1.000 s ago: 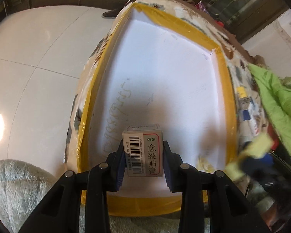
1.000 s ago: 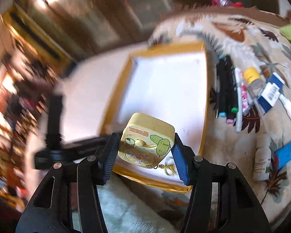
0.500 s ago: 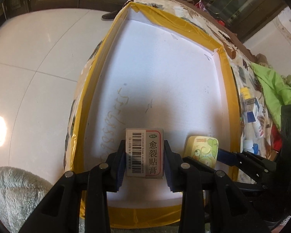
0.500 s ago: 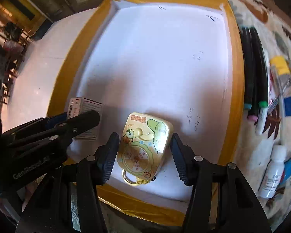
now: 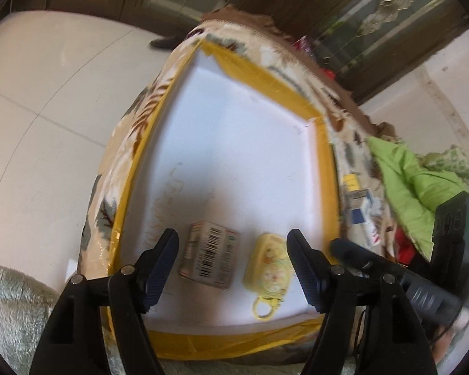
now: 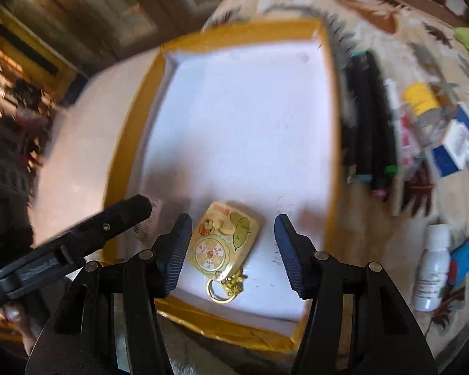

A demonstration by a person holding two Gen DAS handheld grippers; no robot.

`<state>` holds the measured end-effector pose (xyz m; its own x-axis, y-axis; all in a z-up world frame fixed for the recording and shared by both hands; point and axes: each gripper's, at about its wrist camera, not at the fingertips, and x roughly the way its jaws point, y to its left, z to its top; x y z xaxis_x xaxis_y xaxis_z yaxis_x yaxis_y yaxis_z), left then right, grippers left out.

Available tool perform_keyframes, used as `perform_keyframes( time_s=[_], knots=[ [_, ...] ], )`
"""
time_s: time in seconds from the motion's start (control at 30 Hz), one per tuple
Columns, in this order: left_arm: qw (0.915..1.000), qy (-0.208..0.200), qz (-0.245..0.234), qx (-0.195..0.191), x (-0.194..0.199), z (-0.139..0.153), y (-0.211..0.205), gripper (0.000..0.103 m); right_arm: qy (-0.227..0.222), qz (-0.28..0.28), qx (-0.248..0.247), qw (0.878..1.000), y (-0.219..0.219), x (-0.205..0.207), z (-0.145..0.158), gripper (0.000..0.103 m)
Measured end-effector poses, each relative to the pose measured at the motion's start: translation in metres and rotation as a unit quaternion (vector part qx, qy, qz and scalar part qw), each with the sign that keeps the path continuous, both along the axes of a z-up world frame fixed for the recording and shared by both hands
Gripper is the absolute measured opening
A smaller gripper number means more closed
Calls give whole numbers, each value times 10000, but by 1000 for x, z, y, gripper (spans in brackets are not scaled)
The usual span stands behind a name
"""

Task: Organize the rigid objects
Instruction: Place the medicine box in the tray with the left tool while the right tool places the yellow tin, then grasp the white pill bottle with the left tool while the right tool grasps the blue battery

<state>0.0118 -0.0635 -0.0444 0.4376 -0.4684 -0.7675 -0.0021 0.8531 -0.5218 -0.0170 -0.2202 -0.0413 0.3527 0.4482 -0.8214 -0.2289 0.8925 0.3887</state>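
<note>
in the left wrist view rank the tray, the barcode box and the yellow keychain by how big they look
1. white tray
2. barcode box
3. yellow keychain, only slightly smaller than the box; both lie side by side in the tray, so nearness barely skews it.

Bright daylight, soft shadows, motion blur, strong fisheye warping, dark edges.
</note>
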Motion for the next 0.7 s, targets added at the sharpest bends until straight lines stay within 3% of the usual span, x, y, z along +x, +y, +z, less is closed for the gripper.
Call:
perform_keyframes(
  time_s=[0.13, 0.23, 0.3, 0.43, 0.53, 0.7],
  knots=[
    [9992, -320, -215, -95, -13, 17, -17, 72, -63, -768, 274, 9967, -58, -5, 13, 55],
    [9979, -463, -447, -113, -24, 30, -37, 72, 36, -1611, 281, 9865, -116, -14, 10, 55],
    [9967, -500, -620, -172, -31, 37, -53, 72, 286, -2312, 552, 9709, -160, -19, -1, 55],
    [9938, -403, -1015, -226, -44, 40, -84, 72, 851, -3367, 646, 9355, -221, -22, -27, 55],
    [9905, -439, -1296, -143, -53, 42, -105, 72, 1205, -3609, 805, 9213, -242, -21, -51, 55],
    [9871, -416, -1546, 9, -63, 41, -121, 72, 1417, -3579, 834, 9192, -244, -4, -70, 55]
  ],
)
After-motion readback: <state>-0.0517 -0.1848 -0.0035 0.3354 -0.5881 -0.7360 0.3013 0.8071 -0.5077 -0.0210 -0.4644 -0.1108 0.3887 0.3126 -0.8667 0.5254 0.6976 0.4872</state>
